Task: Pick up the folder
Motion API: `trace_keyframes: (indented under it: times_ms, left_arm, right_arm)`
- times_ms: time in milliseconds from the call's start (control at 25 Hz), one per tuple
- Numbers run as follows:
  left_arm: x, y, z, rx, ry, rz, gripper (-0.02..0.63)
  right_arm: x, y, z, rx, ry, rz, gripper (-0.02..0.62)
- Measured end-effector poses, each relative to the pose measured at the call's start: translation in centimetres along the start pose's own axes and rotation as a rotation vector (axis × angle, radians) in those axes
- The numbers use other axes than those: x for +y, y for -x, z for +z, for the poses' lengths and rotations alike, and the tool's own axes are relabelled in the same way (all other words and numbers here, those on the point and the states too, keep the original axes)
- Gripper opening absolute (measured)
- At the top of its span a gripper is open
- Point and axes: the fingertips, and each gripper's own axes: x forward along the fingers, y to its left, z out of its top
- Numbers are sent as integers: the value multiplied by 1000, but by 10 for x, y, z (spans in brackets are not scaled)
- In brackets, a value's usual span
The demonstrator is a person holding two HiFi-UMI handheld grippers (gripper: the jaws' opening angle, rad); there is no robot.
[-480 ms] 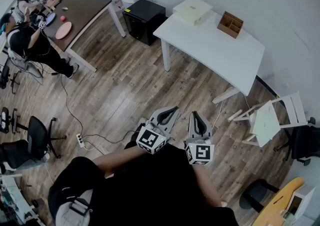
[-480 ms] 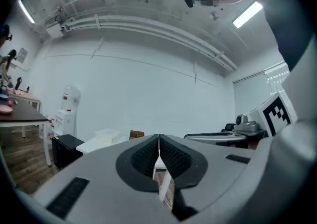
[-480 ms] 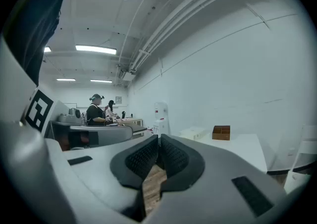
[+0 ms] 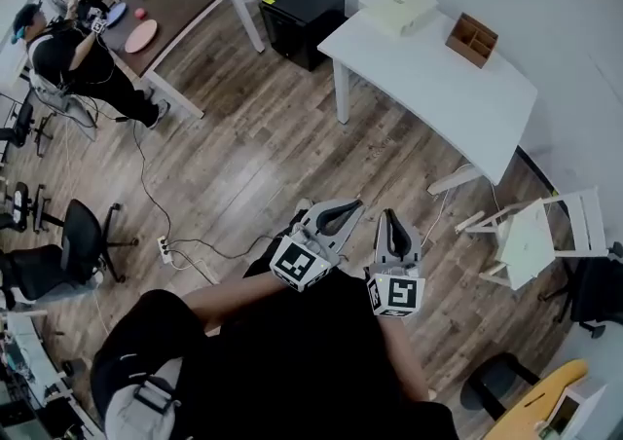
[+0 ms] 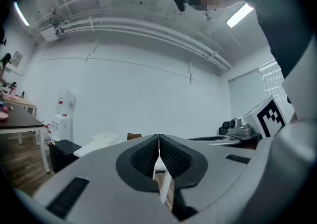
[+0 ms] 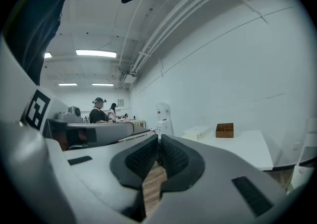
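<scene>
Folder first: I think it is the pale cream flat thing [image 4: 399, 8] on the white rectangular tabletop [image 4: 438, 78]. I cannot be sure from this far. It lies at a corner of the tabletop, far ahead of both tongs, close to the wall.

It looks light and thin. It is likely stiff and smooth, so it may slip. A good place to pinch it is the side edge nearest the tongs, where the tabletop is bare.

The left tongs [image 4: 343, 210] are shut tight with nothing in them. The right tongs [image 4: 391, 222] are shut and empty too. They must open before they can pinch.

A small brown wooden box [image 4: 472, 39] sits on the tabletop, ahead and right of the folder, well apart from it. The brown wooden floor [image 4: 263, 156] ahead of the tongs is open. A black cabinet [image 4: 304, 12] stands far ahead to the left, just beside the tabletop.
</scene>
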Motion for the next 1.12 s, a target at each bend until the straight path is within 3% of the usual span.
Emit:
trace_keyframes:
  times_ms: [160, 240, 600, 920, 1120]
  left_arm:
    - [16, -3, -4, 3, 18, 20, 15]
    - [22, -10, -13, 23, 50, 1, 15]
    - [55, -62, -38, 80, 139, -179, 15]
    - [164, -130, -19, 48, 178, -194, 15]
    - [242, -154, -9, 55, 204, -174, 15]
  right_arm:
    - [13, -6, 12, -88, -65, 106, 43]
    - [16, -13, 11, -81, -60, 125, 43]
    - [-6, -78, -18, 34, -41, 59, 43]
    - [-33, -202, -5, 92, -6, 52, 43]
    - [-27, -282, 13, 125, 9, 104, 43]
